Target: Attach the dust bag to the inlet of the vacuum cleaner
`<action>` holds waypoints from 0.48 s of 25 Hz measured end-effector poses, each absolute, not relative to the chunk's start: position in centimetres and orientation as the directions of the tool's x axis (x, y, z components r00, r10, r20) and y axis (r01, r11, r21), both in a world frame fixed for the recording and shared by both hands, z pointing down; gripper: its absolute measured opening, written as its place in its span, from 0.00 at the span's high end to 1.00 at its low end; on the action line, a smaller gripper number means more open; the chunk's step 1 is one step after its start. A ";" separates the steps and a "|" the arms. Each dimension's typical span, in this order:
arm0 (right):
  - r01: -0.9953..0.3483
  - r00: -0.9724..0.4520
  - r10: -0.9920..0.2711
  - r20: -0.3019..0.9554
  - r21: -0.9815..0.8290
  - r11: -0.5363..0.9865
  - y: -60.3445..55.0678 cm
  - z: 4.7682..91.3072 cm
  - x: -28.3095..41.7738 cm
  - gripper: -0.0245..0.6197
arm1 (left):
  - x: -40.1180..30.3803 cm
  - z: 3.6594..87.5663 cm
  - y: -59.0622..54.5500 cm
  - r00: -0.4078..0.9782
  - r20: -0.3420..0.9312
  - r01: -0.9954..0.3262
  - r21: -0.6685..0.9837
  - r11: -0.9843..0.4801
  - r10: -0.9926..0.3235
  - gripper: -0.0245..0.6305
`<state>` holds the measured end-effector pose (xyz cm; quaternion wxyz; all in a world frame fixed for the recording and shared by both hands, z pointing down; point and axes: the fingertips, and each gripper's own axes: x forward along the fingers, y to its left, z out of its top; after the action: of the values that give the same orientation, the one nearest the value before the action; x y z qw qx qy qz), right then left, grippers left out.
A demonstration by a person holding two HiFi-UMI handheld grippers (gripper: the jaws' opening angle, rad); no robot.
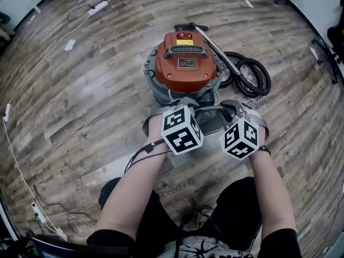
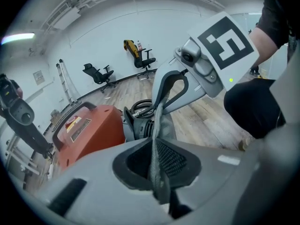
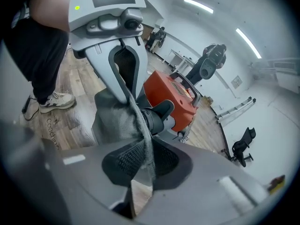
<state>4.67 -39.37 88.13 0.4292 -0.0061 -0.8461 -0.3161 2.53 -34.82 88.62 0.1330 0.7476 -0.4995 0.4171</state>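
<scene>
Clamping dust bag (image 3: 112, 118), left hand-held gripper (image 2: 155, 150) and right hand-held gripper (image 3: 145, 156) angled downward.

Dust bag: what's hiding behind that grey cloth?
Right behind the dust bag pokes the black round inlet of the orange vacuum cleaner. The cloth covers part of the inlet, so you can't see whether the bag's opening is on it yet.

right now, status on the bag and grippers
Left gripper and right gripper both shut on dust bag. Bag held at vacuum inlet, seating unclear. Hose coiled aside.
</scene>
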 end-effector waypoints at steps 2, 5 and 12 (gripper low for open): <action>0.270 -0.640 -0.258 0.723 0.527 0.806 -39.3 88.2 4.7 0.89 | 2.6 88.8 -34.7 0.151 0.758 -0.858 -0.219 -0.465 -0.635 0.92; 0.263 -0.641 -0.269 0.719 0.535 0.803 -39.4 88.4 4.8 0.88 | 2.6 88.7 -34.9 0.152 0.754 -0.854 -0.226 -0.469 -0.639 0.92; 0.261 -0.646 -0.265 0.716 0.533 0.804 -39.3 88.5 5.2 0.71 | 3.6 88.3 -34.5 0.218 0.732 -0.846 -0.189 -0.499 -0.646 0.76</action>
<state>5.15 -39.34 88.54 0.4210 0.0012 -0.8515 -0.3127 3.62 -34.45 88.33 0.1260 0.7700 -0.4843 0.3958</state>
